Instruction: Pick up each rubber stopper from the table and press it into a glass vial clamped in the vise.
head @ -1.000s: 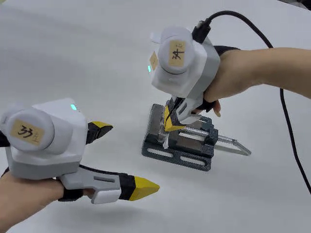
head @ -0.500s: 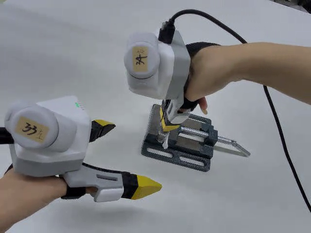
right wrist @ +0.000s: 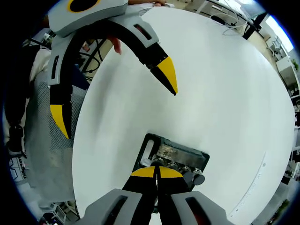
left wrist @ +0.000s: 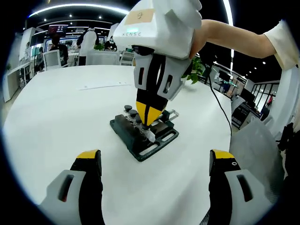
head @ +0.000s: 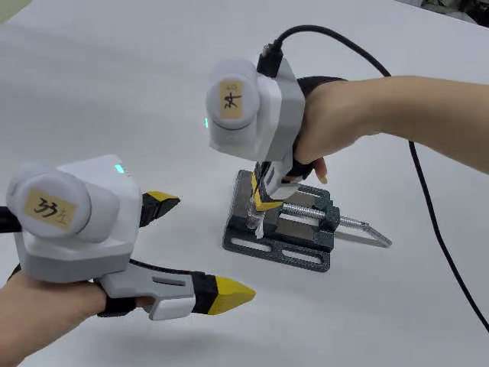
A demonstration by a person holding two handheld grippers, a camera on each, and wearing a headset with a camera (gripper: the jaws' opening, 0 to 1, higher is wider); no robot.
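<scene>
– Yellow-tipped and shut tight: right gripper (head: 263,205), tips down on the left end of the vise (head: 294,233) as seen from the head view. Changed since a second ago?
– Yes. Rolled from a slant, label (head: 231,98) turned toward the head camera, to nearly plumb over the clamped row. Hardly shifted sideways against the vise. Reads as lining up to push straight down, not carrying anything across.
– Holding a stopper?
– Cannot tell. Tips closed on each other, no gap; possibly bearing on one beneath them, atop the vial (head: 260,225). Farther along the row, dark rubber stoppers (left wrist: 128,108) already seated, seen beside the tips in the left gripper view.
– So well along?
– Probably. Judged as pressing one of the last in the row, not yet confirmed home.
– Pose on the right?
– Right hand (head: 330,136) wrapped round the grip from the far side, wrist cocked down, forearm (head: 412,107) reaching in roughly level above the table (head: 114,84), cable (head: 432,214) trailing off behind.
– Left?
– Left gripper (head: 208,246) wide open, empty, held low and level well to the left of the vise, aimed toward it. Much as half a second back. Parked, waiting by the look of it.
</scene>
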